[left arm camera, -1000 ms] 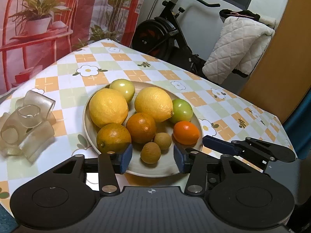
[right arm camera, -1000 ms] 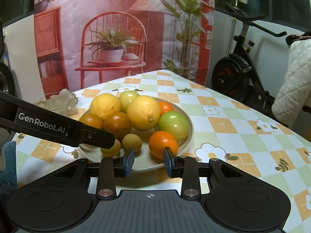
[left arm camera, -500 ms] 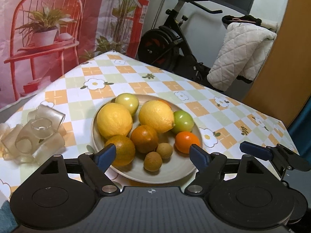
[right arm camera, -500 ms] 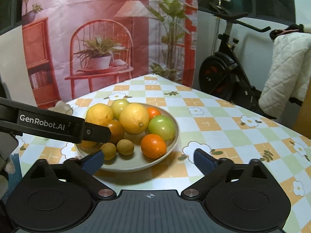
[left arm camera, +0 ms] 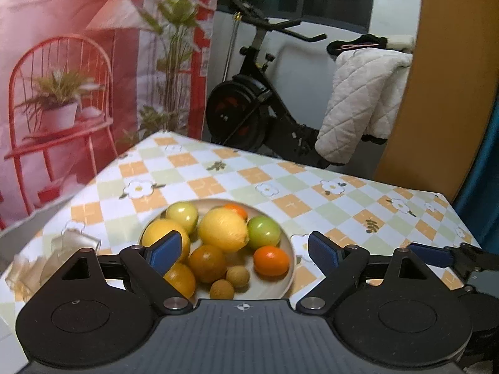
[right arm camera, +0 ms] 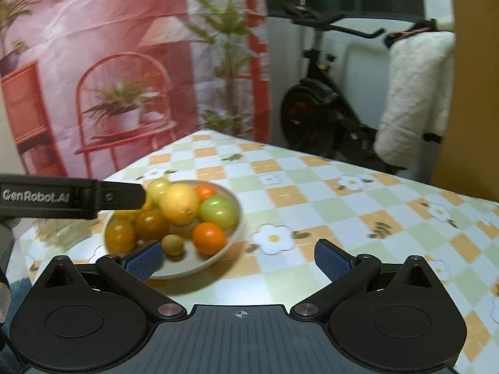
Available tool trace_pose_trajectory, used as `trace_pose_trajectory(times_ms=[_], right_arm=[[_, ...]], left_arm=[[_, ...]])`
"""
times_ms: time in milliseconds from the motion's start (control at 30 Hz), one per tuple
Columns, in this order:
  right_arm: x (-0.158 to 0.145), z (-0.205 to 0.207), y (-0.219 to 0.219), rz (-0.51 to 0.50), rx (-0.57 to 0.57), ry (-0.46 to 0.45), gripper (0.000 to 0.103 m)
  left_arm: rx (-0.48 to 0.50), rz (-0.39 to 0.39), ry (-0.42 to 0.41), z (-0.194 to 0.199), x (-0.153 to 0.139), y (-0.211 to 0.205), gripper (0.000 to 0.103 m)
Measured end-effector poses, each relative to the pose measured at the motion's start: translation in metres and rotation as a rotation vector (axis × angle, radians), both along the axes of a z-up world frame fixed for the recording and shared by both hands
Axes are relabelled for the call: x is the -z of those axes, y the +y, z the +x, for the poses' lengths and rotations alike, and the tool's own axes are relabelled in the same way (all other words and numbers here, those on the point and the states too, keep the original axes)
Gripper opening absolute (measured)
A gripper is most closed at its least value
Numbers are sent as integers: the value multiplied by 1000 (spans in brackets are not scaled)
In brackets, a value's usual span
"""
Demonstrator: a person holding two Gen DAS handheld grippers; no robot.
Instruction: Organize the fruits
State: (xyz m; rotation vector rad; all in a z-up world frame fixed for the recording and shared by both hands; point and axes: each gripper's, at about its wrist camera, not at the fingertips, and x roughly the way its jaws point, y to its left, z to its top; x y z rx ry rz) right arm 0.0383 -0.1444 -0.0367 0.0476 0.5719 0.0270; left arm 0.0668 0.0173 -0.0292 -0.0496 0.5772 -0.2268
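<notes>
- The fruits are piled in a plate [left arm camera: 288, 251] on the checked bench [left arm camera: 312, 199], seen low in the left wrist view and left of centre in the right wrist view.
- A lemon [left arm camera: 223, 229] lies in the middle, with a second lemon [left arm camera: 162, 235] to its left, partly hidden by a blue pad.
- Two green fruits are seen: one [left arm camera: 263, 232] right of the middle lemon, one [left arm camera: 182, 213] at the back left.
- An orange [left arm camera: 270, 261] sits at the right front; another orange [left arm camera: 237, 209] peeks out behind the lemon.
- Two darker oranges [left arm camera: 207, 263] [left arm camera: 182, 279] and two small brown fruits [left arm camera: 237, 276] [left arm camera: 222, 290] fill the front.
- The left tool [left arm camera: 241, 251] is held over the plate's near edge; its jaws are opening, with nothing pinched, only fruits seen beyond the gap.
- The right tool [right arm camera: 238, 258] is spread wide and holds nothing; the plate [right arm camera: 218, 257] lies by its left pad.
- Clear glassware [left arm camera: 75, 243] is blurred at the bench's left edge.
- An exercise bike [left arm camera: 259, 106] and a white quilted cover [left arm camera: 358, 103] stand behind the bench.
</notes>
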Motion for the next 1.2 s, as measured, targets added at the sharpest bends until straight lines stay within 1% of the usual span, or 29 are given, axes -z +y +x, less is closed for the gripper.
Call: trace_pose_trajectory(times_ms=[100, 233, 400, 1000, 1200], right_arm=[[-7, -9, -11, 24, 46, -6, 102], [-13, -21, -21, 44, 90, -9, 102], [-15, -33, -27, 56, 135, -5, 102], [-16, -41, -28, 70, 177, -2, 102], [-16, -41, -28, 70, 177, -2, 102]], left_arm=[[5, 5, -15, -3, -7, -6, 90], [16, -8, -38, -12, -15, -10, 92], [34, 29, -59, -22, -18, -19, 93], [18, 71, -76, -26, -19, -20, 93], [16, 69, -69, -25, -18, -19, 93]])
